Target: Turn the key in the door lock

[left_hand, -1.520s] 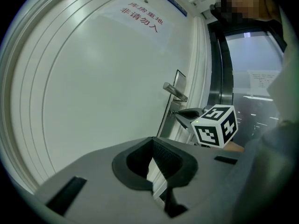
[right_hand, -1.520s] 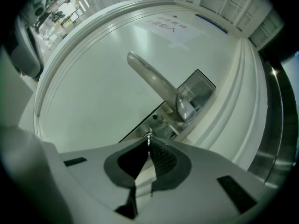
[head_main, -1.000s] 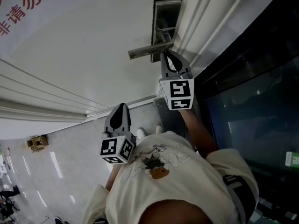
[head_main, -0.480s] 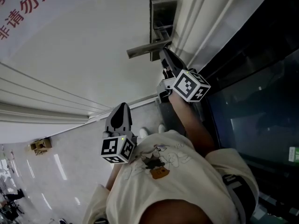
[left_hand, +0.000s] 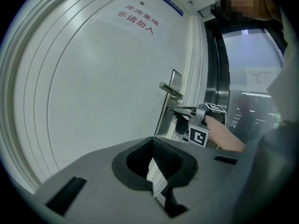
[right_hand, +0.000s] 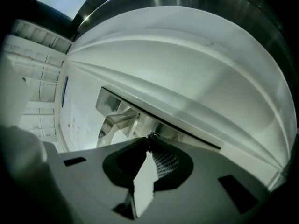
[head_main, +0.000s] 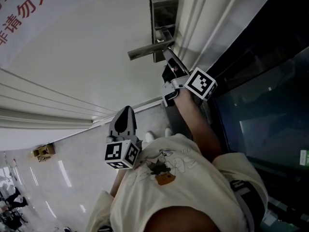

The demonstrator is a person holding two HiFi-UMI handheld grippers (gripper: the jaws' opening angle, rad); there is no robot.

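A steel lock plate (head_main: 163, 13) with a lever handle (head_main: 147, 50) sits on the white door. My right gripper (head_main: 166, 57) reaches up to the plate just below the handle, rolled onto its side. In the right gripper view its tips (right_hand: 149, 139) meet on a small metal key (right_hand: 152, 135) at the plate (right_hand: 110, 104); the jaws are opening but the tips still touch the key. My left gripper (head_main: 124, 112) hangs apart, lower left, shut and empty. The left gripper view shows that gripper's jaws (left_hand: 153, 160), with the handle (left_hand: 170, 90) and the right gripper (left_hand: 180, 112) beyond.
White door frame mouldings (head_main: 203, 28) run right of the lock, and a dark glass panel (head_main: 260, 110) stands beyond them. Red printed characters (head_main: 24, 8) mark the door's upper part. Pale tiled floor (head_main: 58, 168) lies below, with a small brown box (head_main: 43, 151) far off.
The right gripper has rolled about its own axis at the lock, its marker cube swinging to the right. The left gripper has stayed where it was.
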